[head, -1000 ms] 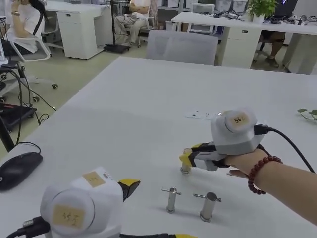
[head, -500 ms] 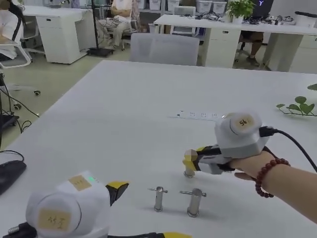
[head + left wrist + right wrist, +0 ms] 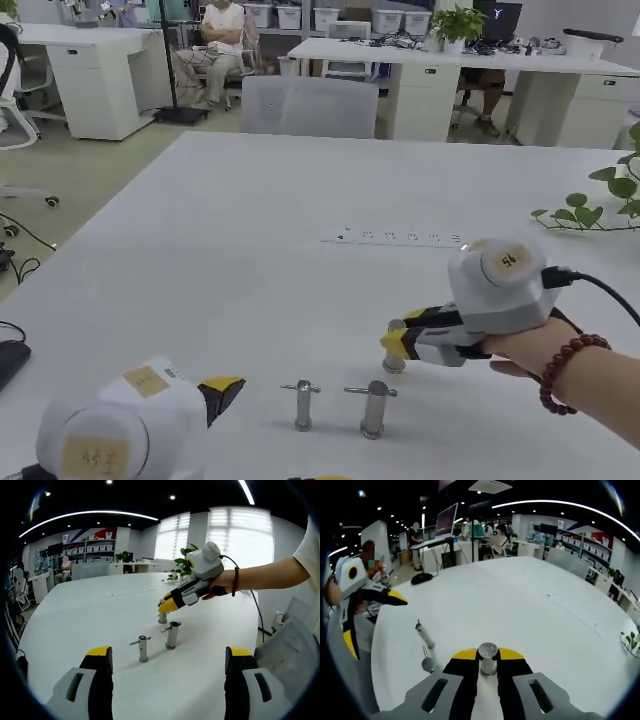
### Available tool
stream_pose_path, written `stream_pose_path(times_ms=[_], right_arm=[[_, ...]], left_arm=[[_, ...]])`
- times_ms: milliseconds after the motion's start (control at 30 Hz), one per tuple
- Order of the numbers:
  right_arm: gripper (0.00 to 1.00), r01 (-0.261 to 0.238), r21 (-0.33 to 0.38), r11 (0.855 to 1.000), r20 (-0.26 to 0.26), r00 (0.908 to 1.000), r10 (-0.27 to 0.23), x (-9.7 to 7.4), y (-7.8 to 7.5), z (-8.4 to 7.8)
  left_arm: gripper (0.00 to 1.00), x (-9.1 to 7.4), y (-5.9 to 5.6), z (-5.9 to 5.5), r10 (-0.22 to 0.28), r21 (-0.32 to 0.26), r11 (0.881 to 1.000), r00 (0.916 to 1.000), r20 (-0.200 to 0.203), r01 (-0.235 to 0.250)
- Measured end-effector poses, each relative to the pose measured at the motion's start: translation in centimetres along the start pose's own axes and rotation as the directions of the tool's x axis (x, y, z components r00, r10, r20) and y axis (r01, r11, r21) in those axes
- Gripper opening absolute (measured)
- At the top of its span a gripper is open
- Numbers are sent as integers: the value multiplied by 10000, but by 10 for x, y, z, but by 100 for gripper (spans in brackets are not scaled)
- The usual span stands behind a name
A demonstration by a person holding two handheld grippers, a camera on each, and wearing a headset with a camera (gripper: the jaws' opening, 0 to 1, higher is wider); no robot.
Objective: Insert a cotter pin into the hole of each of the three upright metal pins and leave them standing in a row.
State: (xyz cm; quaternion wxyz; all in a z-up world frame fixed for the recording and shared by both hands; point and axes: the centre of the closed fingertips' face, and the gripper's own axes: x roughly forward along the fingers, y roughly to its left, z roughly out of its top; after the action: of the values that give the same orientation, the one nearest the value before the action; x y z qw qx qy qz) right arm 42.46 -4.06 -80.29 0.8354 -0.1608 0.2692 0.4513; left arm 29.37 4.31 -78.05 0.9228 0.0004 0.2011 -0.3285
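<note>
Right tool [image 3: 393, 344] pinched third pin [image 3: 488, 652], cotter not visible; left tool [image 3: 168, 652] spread, empty. Risk: sideways tug could have toppled it against nearest cottered pin [image 3: 373, 407].

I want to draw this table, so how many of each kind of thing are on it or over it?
Upright metal pins: 3
Cotter pins on show: 2
Hand-held grippers: 2
Power strip: 1
Total: 8

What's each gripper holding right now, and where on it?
Right gripper is shut on the far metal pin, jaws clamping its upper shaft just below the top. Left gripper is open, holding nothing.
</note>
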Motion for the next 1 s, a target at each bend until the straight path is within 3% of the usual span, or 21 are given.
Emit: stream_pose_path(times_ms=[400,1000], right_arm=[[14,139,160,9998,34,9999,-139,-26,1,-15],[14,302,677,9972,-69,9995,-298,-41,16,-38]], left_arm=[[91,0,-2,1,86,319,9995,10000,36,-87],[92,0,-4,1,61,361,9993,10000,61,-63]])
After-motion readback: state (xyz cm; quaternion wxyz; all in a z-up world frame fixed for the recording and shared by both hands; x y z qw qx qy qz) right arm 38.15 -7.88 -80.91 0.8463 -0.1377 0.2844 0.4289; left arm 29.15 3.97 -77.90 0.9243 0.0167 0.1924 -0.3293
